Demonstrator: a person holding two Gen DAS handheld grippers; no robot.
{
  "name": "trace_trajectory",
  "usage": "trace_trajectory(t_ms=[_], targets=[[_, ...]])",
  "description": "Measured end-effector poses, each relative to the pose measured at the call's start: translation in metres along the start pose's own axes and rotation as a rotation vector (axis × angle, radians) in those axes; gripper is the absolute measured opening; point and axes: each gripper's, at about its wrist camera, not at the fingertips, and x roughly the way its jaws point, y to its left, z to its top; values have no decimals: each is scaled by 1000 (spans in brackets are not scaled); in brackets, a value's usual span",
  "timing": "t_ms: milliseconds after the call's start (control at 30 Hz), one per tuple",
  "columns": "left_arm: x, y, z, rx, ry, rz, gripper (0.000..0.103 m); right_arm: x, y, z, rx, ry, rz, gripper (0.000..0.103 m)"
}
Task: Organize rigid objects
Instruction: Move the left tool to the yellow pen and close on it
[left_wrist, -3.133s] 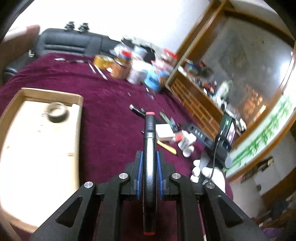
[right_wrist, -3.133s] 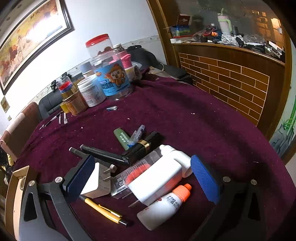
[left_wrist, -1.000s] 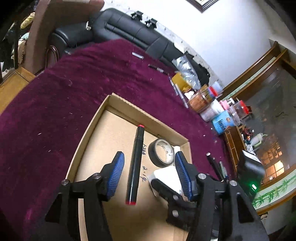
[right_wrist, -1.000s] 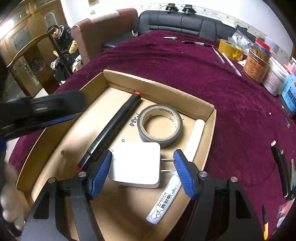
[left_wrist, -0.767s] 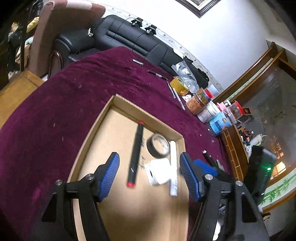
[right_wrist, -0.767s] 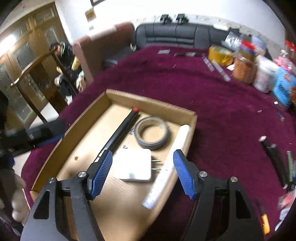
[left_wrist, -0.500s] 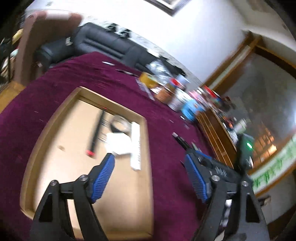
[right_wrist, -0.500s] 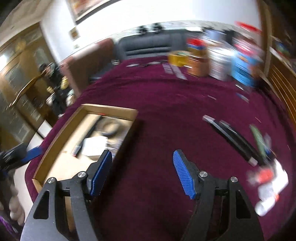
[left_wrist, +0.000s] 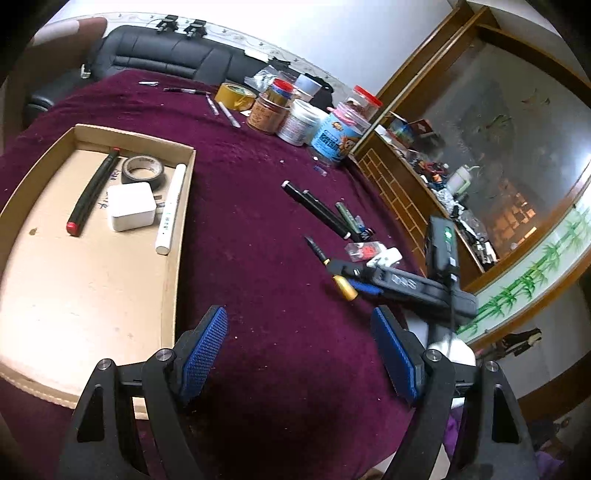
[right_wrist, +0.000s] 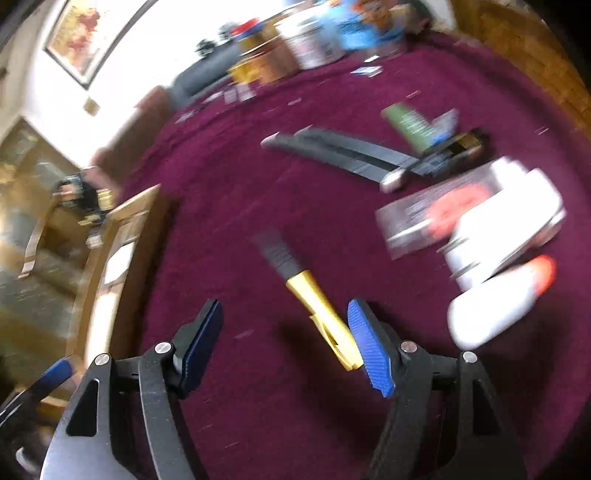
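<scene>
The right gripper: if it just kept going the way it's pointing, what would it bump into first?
Probably the yellow pen, which lies just ahead of the open right gripper, beside its right-hand finger; otherwise bare maroon tablecloth. The picture is blurred, so depth is uncertain.

A deep burgundy velvet-like tablecloth (left_wrist: 258, 229) covers the table. On it sits a tan cardboard tray (left_wrist: 177, 236) with a pale beige floor. Inside lie a black marker with red ends (left_wrist: 92, 192), a grey roll of tape (left_wrist: 142, 170), a plain white square charger (left_wrist: 131, 206) and a white tube with small dark print (left_wrist: 170, 210). Both grippers are black with blue, finely cross-hatched pads (left_wrist: 205, 349). A pen with a yellow-gold barrel and black grip (right_wrist: 306, 291) lies on the cloth beside a white bottle with an orange cap (right_wrist: 495, 306). Further back stand a light blue printed jar (left_wrist: 332, 138), an orange-brown patterned tin (left_wrist: 264, 116) and a yellow tape roll (left_wrist: 234, 96).
</scene>
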Motion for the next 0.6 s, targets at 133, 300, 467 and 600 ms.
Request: trace_trajectory(t_ms=[133, 300, 467, 600], targets=[[10, -2, -2, -7, 25, 27, 75, 10, 20, -15, -46, 76, 155, 70], [29, -16, -9, 65, 64, 80, 75, -17, 3, -5, -51, -96, 39, 70], [59, -45, -8, 182, 98, 123, 75, -57, -36, 9, 39, -313, -31, 68], [99, -70, -3, 278, 129, 169, 75, -70, -51, 2, 63, -426, -67, 69]])
